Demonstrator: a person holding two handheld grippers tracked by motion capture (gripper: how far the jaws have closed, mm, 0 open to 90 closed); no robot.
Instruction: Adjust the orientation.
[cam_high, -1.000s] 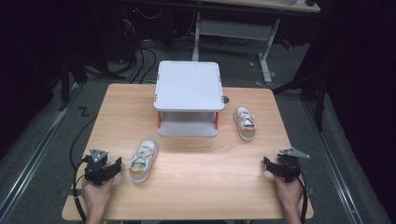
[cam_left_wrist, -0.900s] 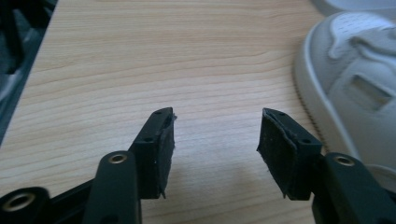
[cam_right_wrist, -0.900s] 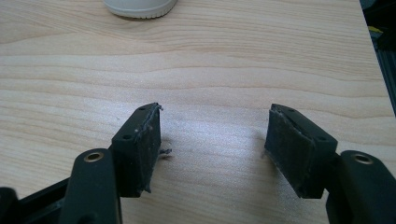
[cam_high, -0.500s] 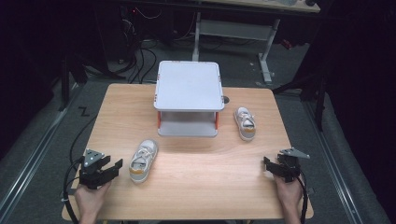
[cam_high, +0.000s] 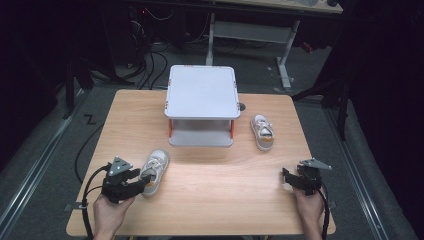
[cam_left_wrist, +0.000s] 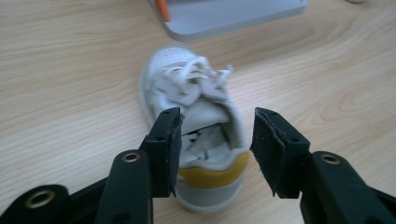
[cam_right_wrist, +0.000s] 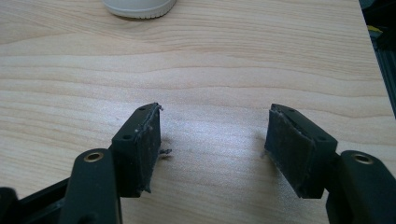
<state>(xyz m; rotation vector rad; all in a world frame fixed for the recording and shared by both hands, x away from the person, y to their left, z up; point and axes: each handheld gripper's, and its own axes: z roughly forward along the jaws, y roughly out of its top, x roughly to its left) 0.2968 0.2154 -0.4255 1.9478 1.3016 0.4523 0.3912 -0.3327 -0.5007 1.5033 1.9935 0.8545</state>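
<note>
A light wooden table (cam_high: 200, 200) fills the middle of the high view, with dark floor around it. Toward its far edge stands a grey two-tier stand (cam_high: 202, 91) with a flat square top and short orange posts holding the top tier over the lower one.

Two small white shoes lie on the wood. One shoe (cam_high: 262, 132) sits just right of the stand, well apart from both hands. The near shoe (cam_high: 154, 171) lies in front of the stand's left corner, toe pointing toward the stand, heel toward the person. Up close in the left gripper view, this near shoe (cam_left_wrist: 196, 126) is a child's sneaker: white perforated toe, loose white laces, a soft pale lining folded in at the opening, a mustard-yellow band across the heel, and a grey-white sole.

The left gripper (cam_high: 142, 181), held in the left hand (cam_high: 111, 212), reaches over the heel. Its jaws have just been closing; they straddle the shoe's collar, the left pad (cam_left_wrist: 171, 140) right against the lining, the other still clear of it, so nothing is pinched.

The right gripper (cam_high: 286, 178) rests near the table's front right corner, jaws spread wide over bare wood.
</note>
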